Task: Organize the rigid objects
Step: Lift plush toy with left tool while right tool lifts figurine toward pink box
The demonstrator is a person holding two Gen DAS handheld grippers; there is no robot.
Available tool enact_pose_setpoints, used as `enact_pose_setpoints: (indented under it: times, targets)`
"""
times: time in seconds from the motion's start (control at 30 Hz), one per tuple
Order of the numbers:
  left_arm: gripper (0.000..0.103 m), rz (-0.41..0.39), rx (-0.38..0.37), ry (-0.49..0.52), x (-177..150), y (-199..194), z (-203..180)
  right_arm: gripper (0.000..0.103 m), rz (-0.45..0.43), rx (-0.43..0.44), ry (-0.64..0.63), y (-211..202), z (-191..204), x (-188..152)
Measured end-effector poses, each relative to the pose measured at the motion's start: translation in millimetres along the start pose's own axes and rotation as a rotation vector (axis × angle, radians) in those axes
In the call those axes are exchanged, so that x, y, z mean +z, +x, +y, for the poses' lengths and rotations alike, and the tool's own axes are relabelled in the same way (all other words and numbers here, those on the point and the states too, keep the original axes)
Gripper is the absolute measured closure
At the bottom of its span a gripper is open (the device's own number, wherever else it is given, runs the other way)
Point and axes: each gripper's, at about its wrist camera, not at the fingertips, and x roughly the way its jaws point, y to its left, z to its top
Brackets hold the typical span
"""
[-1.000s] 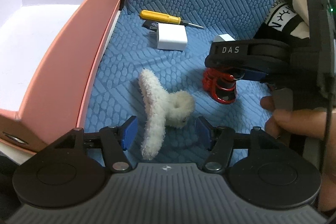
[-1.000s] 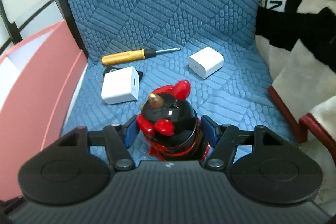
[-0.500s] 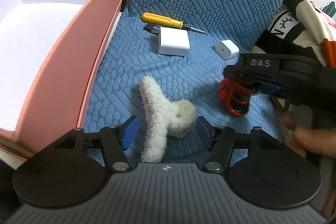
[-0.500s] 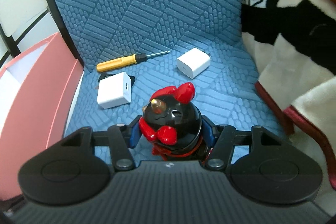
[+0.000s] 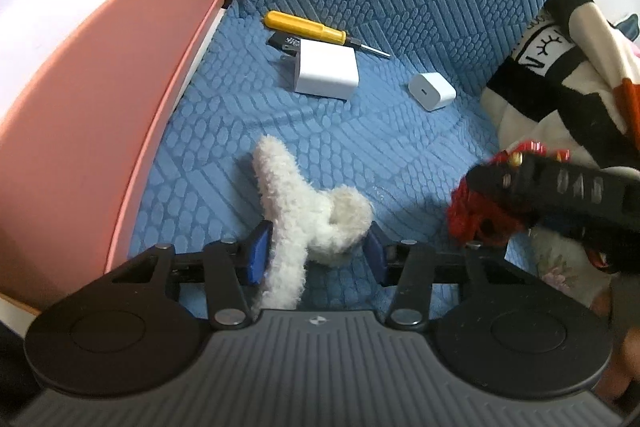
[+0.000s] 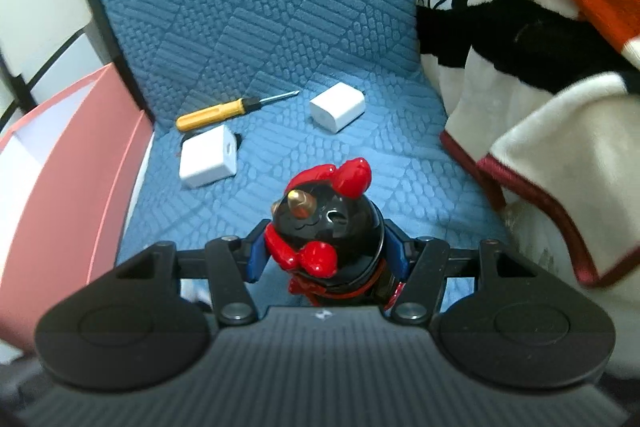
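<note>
A white fluffy hair clip [image 5: 304,211] lies on the blue cushion [image 5: 400,147] between the pads of my left gripper [image 5: 316,255]. Its jaws are closing and both pads touch the fluff. My right gripper [image 6: 326,259] is shut on a black and red figurine [image 6: 320,227] and holds it above the cushion. In the left wrist view that gripper [image 5: 560,195] shows blurred at the right, with the figurine [image 5: 476,223] in it. A yellow screwdriver [image 5: 304,27], a large white charger [image 5: 326,75] and a small white charger [image 5: 432,91] lie near the cushion's back.
A pink open box [image 5: 100,107] with a white inside stands along the cushion's left edge, also in the right wrist view [image 6: 72,167]. A patterned blanket [image 6: 520,47] is heaped on the right. A small black item [image 5: 284,41] lies partly under the large charger.
My left gripper's jaws have narrowed onto the fluffy clip. The right gripper has lifted the figurine off the cushion and carried it to the right.
</note>
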Motion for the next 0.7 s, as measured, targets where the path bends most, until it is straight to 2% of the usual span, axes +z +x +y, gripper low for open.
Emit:
enact_pose_setpoints:
  times: [0.2,0.47,0.6,0.7]
  targets:
    - [0.051,0.011,-0.025,0.003,1,-11,0,0.042,0.038,0.013,0.027,-10,-4,-22]
    - [0.051,0.002,-0.065,0.069,0,-37,-9,0.042,0.052,0.045,0.055,-23,-15,-10]
    - [0.051,0.002,-0.093,0.067,4,-48,-10,0.042,0.065,0.084,0.050,-32,-16,-9]
    - [0.051,-0.002,-0.118,0.059,10,-60,-8,0.042,0.077,0.082,0.031,-38,-9,-8]
